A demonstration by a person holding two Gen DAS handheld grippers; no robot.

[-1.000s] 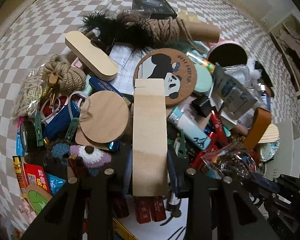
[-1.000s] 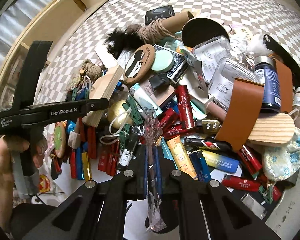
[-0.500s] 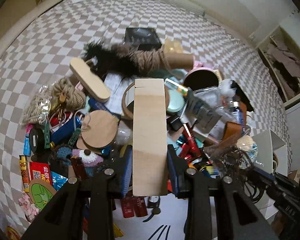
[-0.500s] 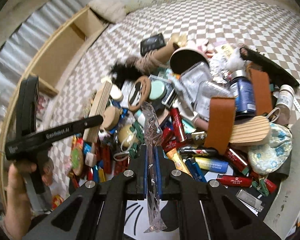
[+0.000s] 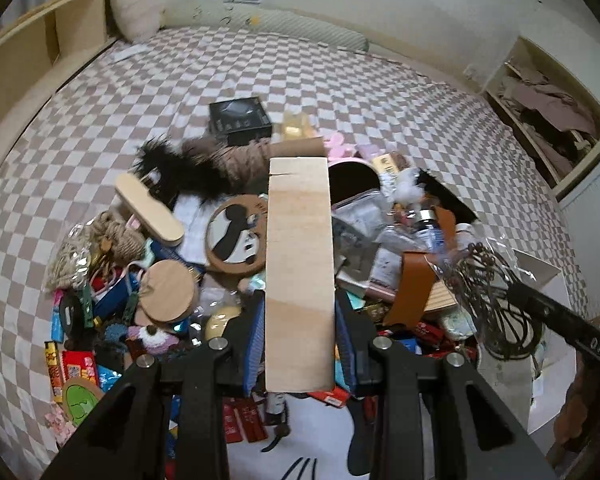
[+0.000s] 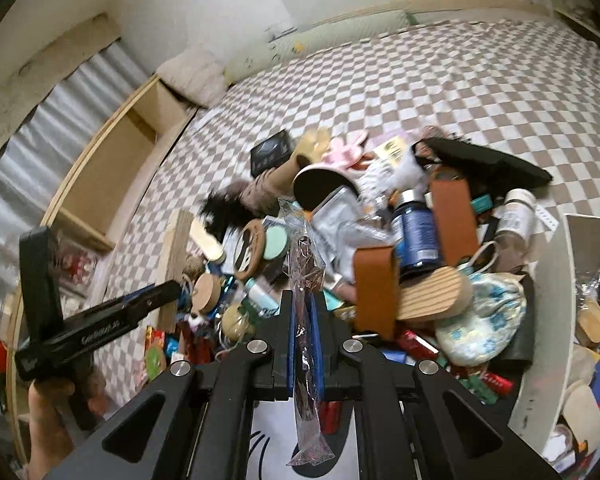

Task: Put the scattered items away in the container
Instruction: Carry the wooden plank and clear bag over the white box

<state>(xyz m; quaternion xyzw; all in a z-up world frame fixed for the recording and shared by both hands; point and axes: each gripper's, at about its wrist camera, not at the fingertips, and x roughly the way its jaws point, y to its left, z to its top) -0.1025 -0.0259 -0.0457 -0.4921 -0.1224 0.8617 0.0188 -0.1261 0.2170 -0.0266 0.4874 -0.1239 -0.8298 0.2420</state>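
The left hand-held gripper [image 5: 300, 344] clamps a stiff, light wooden block [image 5: 299, 264] near its lower end above the bed's clutter, while the right hand-held gripper [image 6: 304, 320] pinches a limp, crinkly clear packet [image 6: 306, 280] mid-length.

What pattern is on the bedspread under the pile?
A checkerboard of white and mauve-brown squares on the bedspread, clearest in the left wrist view.

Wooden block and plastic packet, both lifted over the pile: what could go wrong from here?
1. The wooden block is clamped near one end by the left tool; its long free end may pivot or slip.
2. The limp plastic packet in the right tool could snag before reaching the white box.
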